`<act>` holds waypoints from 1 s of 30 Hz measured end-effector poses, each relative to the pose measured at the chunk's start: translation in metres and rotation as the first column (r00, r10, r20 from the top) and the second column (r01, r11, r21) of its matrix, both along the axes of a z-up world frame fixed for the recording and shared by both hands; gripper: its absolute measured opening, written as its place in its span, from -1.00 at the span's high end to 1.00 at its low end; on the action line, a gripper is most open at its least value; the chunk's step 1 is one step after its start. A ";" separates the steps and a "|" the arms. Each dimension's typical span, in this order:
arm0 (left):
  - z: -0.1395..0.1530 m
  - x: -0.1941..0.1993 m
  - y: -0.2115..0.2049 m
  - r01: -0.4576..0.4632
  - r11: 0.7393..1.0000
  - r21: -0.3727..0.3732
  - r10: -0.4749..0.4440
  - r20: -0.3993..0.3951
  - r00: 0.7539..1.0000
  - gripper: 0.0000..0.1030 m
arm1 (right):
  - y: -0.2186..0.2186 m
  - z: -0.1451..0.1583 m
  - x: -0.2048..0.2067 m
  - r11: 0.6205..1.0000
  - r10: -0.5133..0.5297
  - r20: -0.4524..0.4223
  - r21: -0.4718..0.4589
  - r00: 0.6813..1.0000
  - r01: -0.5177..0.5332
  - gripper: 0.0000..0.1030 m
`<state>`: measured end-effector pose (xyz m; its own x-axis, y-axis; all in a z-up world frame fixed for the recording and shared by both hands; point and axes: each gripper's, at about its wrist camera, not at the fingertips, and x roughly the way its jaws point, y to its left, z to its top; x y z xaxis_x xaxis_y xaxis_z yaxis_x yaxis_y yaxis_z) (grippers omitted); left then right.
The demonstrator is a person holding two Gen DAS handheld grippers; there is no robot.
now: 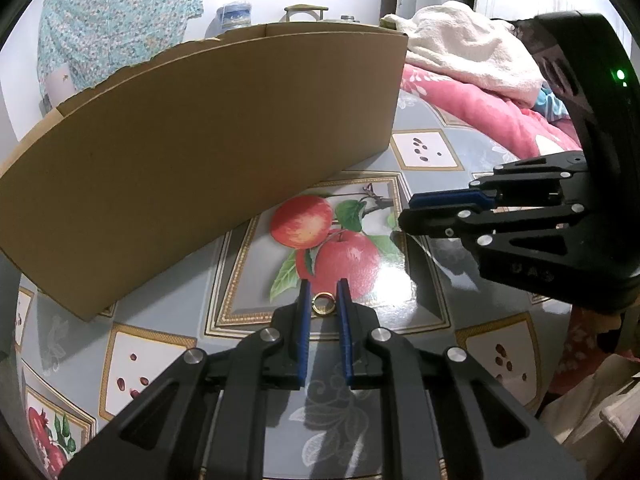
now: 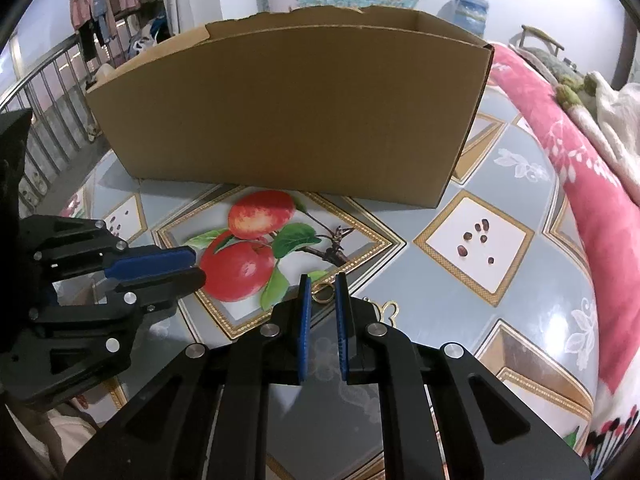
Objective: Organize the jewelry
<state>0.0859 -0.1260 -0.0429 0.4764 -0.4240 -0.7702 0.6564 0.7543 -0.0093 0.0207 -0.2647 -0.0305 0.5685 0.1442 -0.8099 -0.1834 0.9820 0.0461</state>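
Observation:
In the left wrist view a small gold ring point(image 1: 323, 312) sits between the blue pads of my left gripper point(image 1: 324, 284), which is shut on it over the apple print. My right gripper point(image 1: 405, 211) shows at the right, fingers close together. In the right wrist view my right gripper point(image 2: 323, 276) is shut on a second gold ring point(image 2: 322, 301) at its tips. My left gripper point(image 2: 199, 267) reaches in from the left beside the printed apples. A small gold ornament point(image 2: 390, 309) lies on the cloth just right of the right finger.
An open cardboard box point(image 2: 288, 120) stands on the table point(image 2: 472, 236) straight ahead, its near wall facing me. A pink blanket point(image 2: 592, 208) with pale towels runs along the right side. A metal railing point(image 2: 44, 92) and hanging clothes are at the far left.

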 end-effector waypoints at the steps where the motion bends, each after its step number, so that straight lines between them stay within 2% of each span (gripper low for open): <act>1: 0.000 0.000 -0.001 0.000 1.000 0.000 0.000 -0.001 1.000 0.77 | 0.000 0.001 0.000 1.000 -0.001 0.004 0.000 1.000 0.001 0.81; 13: 0.006 0.001 -0.001 -0.020 1.000 0.006 0.020 -0.008 1.000 0.77 | -0.005 0.009 -0.002 1.000 -0.001 0.029 0.011 1.000 0.001 0.81; 30: 0.010 0.006 0.003 -0.075 0.996 0.053 0.078 -0.055 0.995 0.77 | 0.004 0.014 -0.011 1.000 0.019 0.035 0.014 0.999 -0.019 0.81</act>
